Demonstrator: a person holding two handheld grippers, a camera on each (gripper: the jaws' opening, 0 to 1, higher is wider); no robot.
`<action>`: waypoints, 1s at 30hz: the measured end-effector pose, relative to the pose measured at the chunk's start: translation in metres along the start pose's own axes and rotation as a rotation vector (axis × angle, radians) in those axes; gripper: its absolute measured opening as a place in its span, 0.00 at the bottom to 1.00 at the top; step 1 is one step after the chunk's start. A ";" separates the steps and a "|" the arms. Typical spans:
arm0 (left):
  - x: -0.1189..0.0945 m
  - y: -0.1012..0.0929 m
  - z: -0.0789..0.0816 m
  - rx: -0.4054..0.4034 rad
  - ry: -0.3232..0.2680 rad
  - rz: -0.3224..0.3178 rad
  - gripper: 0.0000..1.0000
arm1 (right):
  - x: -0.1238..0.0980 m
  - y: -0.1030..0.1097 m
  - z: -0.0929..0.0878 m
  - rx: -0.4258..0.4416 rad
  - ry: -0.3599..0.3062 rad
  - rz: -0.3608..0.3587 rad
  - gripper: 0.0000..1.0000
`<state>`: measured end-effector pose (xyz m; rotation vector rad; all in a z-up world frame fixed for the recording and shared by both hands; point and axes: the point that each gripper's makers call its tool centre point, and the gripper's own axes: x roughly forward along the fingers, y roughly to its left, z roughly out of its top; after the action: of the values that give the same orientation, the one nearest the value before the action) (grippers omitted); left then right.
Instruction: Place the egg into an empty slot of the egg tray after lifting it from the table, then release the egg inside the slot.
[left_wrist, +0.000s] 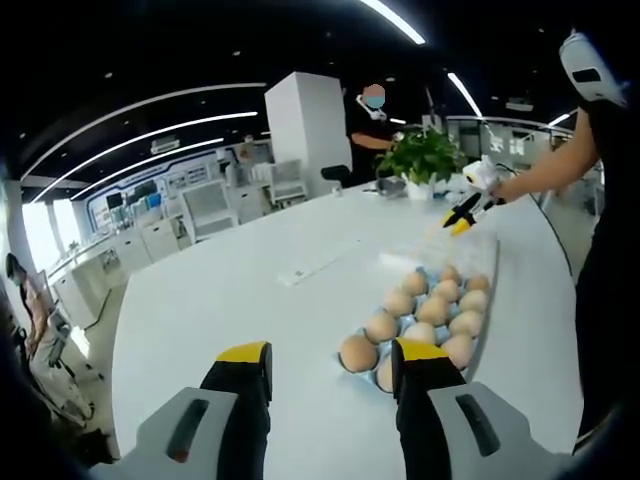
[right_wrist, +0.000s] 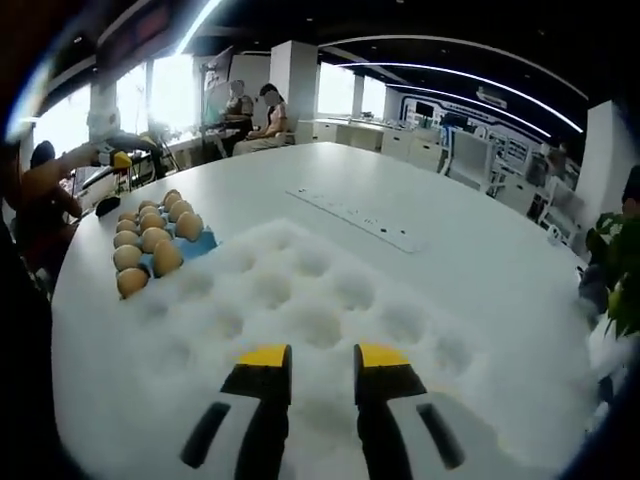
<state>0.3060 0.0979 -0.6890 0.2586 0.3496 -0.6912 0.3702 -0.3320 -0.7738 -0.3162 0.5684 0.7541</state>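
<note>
So from where I'm sitting, nothing's really started yet. My left gripper (left_wrist: 330, 365) has its jaws wide apart with nothing between them, hovering over the white table (left_wrist: 220, 300) just short of the blue tray of eggs (left_wrist: 425, 315), which sits toward the table's right edge in the left gripper view. The nearest egg (left_wrist: 357, 352) is right past the jaw tips, and it's sitting in the blue tray, not loose on the table.

My right gripper (right_wrist: 310, 360) has its jaws a bit apart, empty too, hanging over the near edge of the clear egg tray (right_wrist: 330, 300). Every slot I can make out in that one looks empty, so there's plenty of room.

So what's left is pretty much everything: grab, lift, carry, drop in a slot, let go.

Further back there's a potted plant (left_wrist: 425, 155) near the far edge. No readable writing or brands anywhere, the wall signs are too blurry.
</note>
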 end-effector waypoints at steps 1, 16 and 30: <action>0.000 0.001 0.000 -0.001 0.004 0.002 0.48 | -0.002 -0.007 0.000 -0.006 -0.001 -0.030 0.25; 0.001 0.001 -0.002 -0.004 0.003 -0.004 0.48 | -0.018 -0.050 -0.010 0.041 -0.014 -0.161 0.24; -0.004 0.004 -0.005 -0.007 0.004 0.010 0.48 | -0.022 -0.071 -0.036 0.113 0.076 -0.231 0.25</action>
<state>0.3045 0.1051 -0.6911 0.2555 0.3542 -0.6795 0.3950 -0.4101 -0.7846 -0.3012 0.6321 0.4871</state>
